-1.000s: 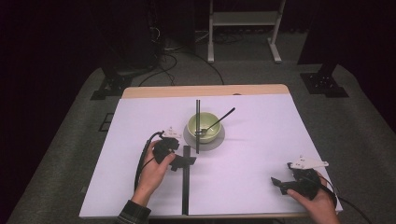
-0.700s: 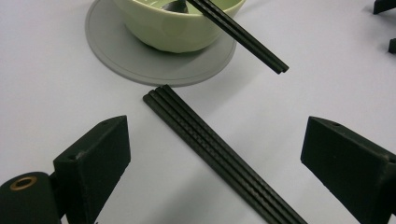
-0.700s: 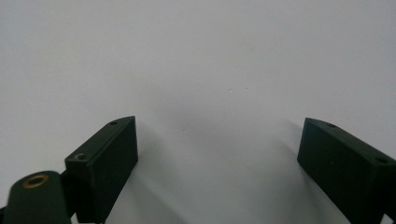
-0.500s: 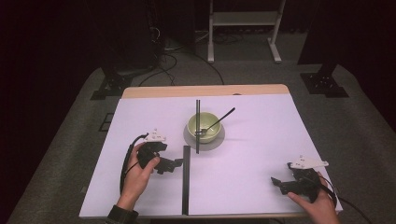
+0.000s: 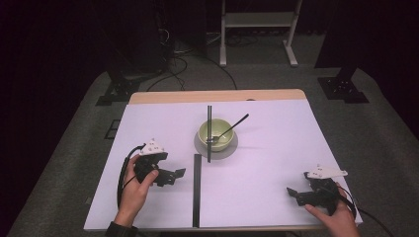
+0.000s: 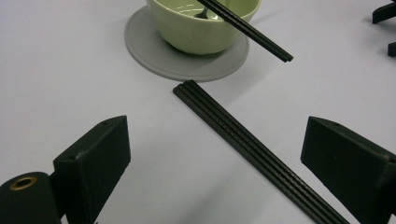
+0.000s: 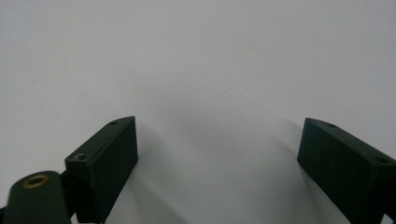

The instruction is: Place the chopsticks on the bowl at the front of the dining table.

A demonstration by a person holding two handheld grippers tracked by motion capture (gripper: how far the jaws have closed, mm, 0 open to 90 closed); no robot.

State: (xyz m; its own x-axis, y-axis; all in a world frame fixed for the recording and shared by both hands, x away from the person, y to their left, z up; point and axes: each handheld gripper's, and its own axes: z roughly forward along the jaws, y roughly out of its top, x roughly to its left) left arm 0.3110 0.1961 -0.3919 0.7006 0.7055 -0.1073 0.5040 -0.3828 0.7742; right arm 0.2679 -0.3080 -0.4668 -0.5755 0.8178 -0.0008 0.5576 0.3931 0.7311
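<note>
At the lower left of the high view, the person's left gripper (image 5: 179,174) hovers low over the white tabletop (image 5: 276,148), its jaws spread wide and empty. Just to its right, a flat bundle of black chopsticks (image 5: 196,190) lies lengthwise toward the bottom edge. In the left gripper view this bundle (image 6: 254,149) runs diagonally between the jaws, nearer the right one. Above it, a pale green ceramic bowl (image 5: 214,134) sits on a round grey coaster (image 5: 200,145), with another black chopstick pair (image 5: 209,132) resting across its rim and a dark spoon (image 5: 229,129) inside. The right gripper (image 5: 294,194), lower right, is also wide and empty. To grasp well, centre the bundle between the jaws, lower to the table, then close squarely across it.
</note>
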